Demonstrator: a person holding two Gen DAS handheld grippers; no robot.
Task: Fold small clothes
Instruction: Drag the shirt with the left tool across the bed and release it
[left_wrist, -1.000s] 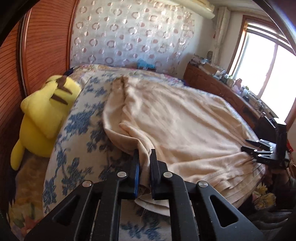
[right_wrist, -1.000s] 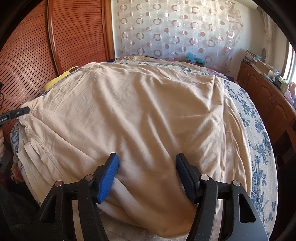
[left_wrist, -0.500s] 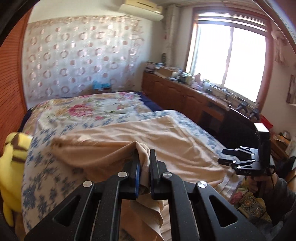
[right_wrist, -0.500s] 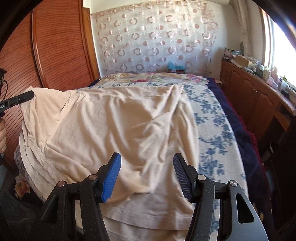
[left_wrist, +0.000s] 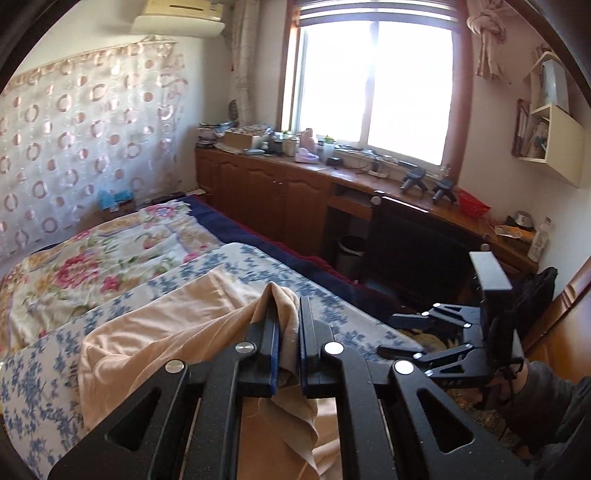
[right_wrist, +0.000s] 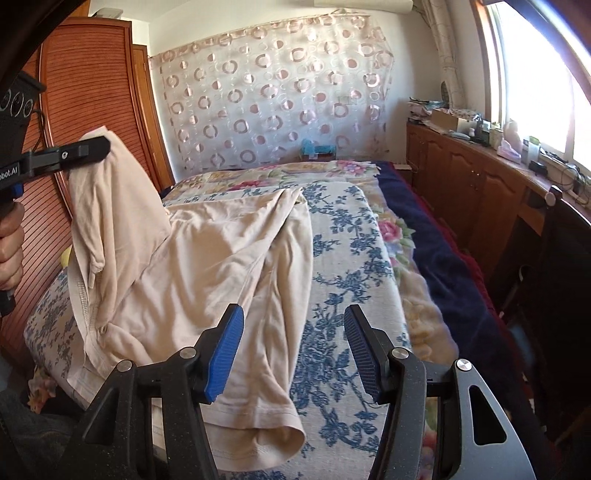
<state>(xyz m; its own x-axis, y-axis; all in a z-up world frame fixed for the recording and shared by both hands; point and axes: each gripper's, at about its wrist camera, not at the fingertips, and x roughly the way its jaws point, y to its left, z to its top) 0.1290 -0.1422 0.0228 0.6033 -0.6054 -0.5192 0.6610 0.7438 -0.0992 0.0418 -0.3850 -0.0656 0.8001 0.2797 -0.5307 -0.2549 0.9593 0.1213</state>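
Left gripper (left_wrist: 287, 343): fingers pinch the beige shirt (right_wrist: 207, 258), one part lifted up.
Right gripper (right_wrist: 293, 354): fingers spread, holding nothing.
Shirt: lies on the flowered bed (right_wrist: 343, 258).

Sunlit window (left_wrist: 373, 74) over wooden cabinets (left_wrist: 258, 199); floral bed (right_wrist: 354, 236).

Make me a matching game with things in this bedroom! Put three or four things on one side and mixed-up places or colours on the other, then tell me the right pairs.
Things:
1. shirt
2. left tongs
3. right tongs
4. air conditioner

Places, colours or states:
A. high on the wall, near the window
B. beige, partly lifted off the bed
C. open, nothing between the blue pads
D. pinched shut on cloth

Pairs: 1-B, 2-D, 3-C, 4-A
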